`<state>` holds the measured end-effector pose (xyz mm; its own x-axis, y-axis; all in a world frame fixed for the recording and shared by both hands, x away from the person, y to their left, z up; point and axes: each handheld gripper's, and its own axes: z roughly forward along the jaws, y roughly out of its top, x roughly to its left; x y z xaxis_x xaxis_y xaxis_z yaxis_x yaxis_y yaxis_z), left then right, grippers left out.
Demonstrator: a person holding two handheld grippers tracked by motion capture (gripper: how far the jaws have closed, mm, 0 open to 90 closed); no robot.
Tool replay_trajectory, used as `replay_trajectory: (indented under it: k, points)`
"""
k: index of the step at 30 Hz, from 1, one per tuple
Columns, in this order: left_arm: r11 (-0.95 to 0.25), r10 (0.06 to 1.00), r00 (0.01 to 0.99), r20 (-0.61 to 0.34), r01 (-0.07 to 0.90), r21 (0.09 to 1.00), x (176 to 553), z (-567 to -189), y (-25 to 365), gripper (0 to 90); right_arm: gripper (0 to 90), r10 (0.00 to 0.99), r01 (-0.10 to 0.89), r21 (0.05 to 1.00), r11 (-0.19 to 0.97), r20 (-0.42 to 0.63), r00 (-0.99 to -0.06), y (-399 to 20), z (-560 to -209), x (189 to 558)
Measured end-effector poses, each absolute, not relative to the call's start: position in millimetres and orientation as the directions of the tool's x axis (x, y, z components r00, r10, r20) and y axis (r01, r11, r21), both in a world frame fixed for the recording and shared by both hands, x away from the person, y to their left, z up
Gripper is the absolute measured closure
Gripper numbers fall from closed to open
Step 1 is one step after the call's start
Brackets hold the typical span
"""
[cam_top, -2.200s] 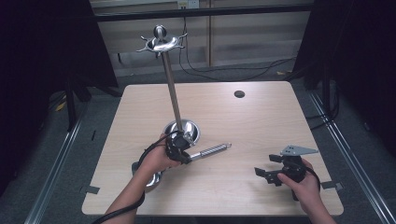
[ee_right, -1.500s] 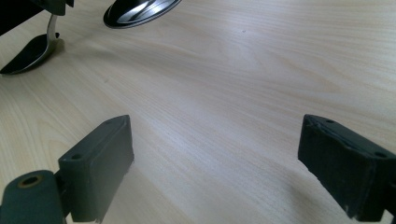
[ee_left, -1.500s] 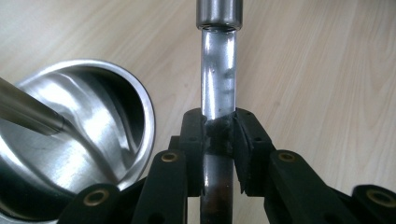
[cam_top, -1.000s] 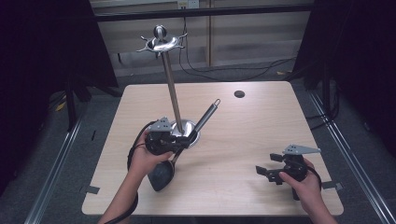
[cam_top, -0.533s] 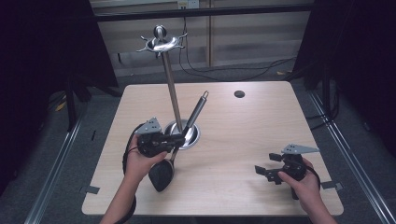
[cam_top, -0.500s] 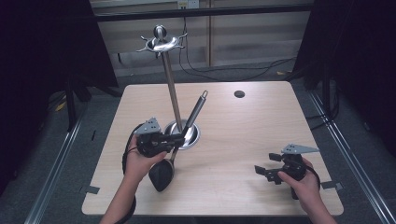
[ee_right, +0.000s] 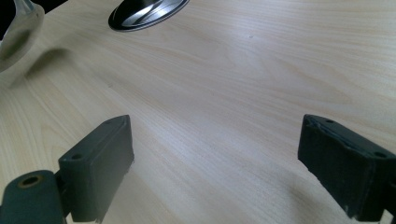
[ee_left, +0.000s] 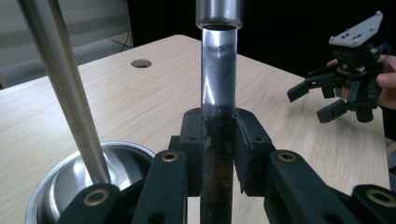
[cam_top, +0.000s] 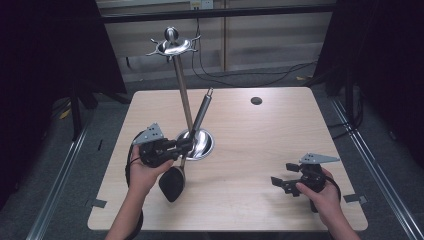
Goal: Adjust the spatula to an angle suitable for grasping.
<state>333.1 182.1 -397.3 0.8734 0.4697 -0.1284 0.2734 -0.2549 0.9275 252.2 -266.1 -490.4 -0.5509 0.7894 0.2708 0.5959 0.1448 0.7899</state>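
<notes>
The left gripper [cam_top: 186, 145] clamps the ladle [cam_top: 197, 122] by its metal handle, pads pressed on both sides, just beside the stand [cam_top: 181, 87]. The right gripper [cam_top: 280, 183] rests spread wide, well apart, holding nothing.

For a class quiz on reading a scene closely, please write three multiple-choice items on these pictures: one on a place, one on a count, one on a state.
1. Where does the stand's round base sit?
A. left of the table's middle
B. far right corner
C. on the floor

2. How many grippers are in the high view?
A. one
B. two
C. three

3. How are the right gripper jaws?
A. shut on a cup
B. shut on the stand
C. open, holding nothing

Answers:
1 A, it rests on the table by the left gripper.
2 B, one in each hand.
3 C, bare wood shows between the jaws; the left gripper holds the utensil.
</notes>
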Motion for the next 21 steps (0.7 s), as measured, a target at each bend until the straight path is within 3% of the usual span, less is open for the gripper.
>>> replay_trajectory:
  k: [21]
  points:
    - [-0.210, 0.526, 0.846, -0.084, 0.225, 0.951, 324, -373, 202, 75.3, 10.2, 0.784, 0.594, 0.790, 0.152, 0.270, -0.559, -262, -491, 255]
